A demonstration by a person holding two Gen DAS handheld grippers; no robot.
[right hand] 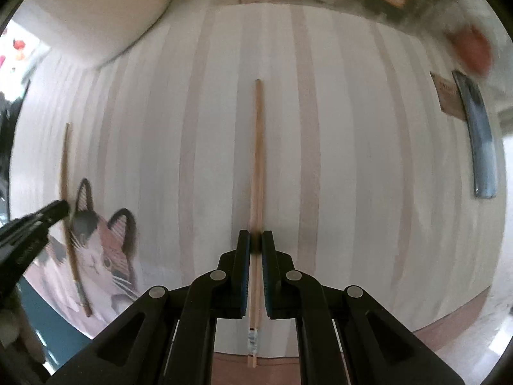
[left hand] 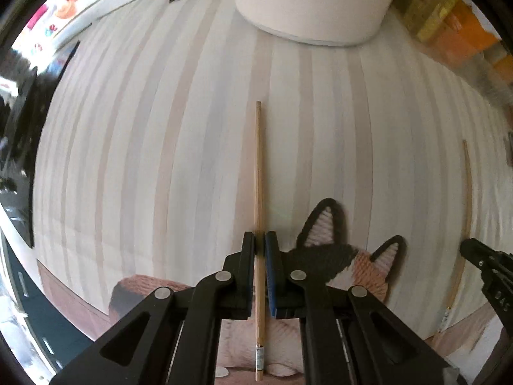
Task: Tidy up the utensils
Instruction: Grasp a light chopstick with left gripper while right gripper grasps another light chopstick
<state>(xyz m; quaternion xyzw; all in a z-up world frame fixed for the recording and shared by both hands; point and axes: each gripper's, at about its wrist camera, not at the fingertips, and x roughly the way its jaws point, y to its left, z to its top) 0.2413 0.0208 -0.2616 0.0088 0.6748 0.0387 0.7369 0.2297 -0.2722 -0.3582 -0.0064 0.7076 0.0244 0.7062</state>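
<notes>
Each gripper holds one wooden chopstick above a striped tablecloth point(left hand: 160, 144), and both point straight down. In the left wrist view, my left gripper point(left hand: 260, 240) is shut on a chopstick point(left hand: 259, 166) that runs straight ahead between the pads. At the right edge of that view is my right gripper point(left hand: 466, 247) with its own chopstick point(left hand: 467, 192). In the right wrist view, my right gripper point(right hand: 256, 237) is shut on that chopstick point(right hand: 257, 147). My left gripper point(right hand: 64, 208) shows at the left there, holding the other chopstick point(right hand: 66, 160) over a cat-shaped mat point(right hand: 102, 250).
A large white round container point(left hand: 314, 6) stands at the far side of the cloth. Orange and yellow boxes point(left hand: 449, 22) line the back right. In the right wrist view a blue-grey flat object point(right hand: 481, 141), a brown card point(right hand: 447, 99) and a blurred red object point(right hand: 474, 48) are at the right.
</notes>
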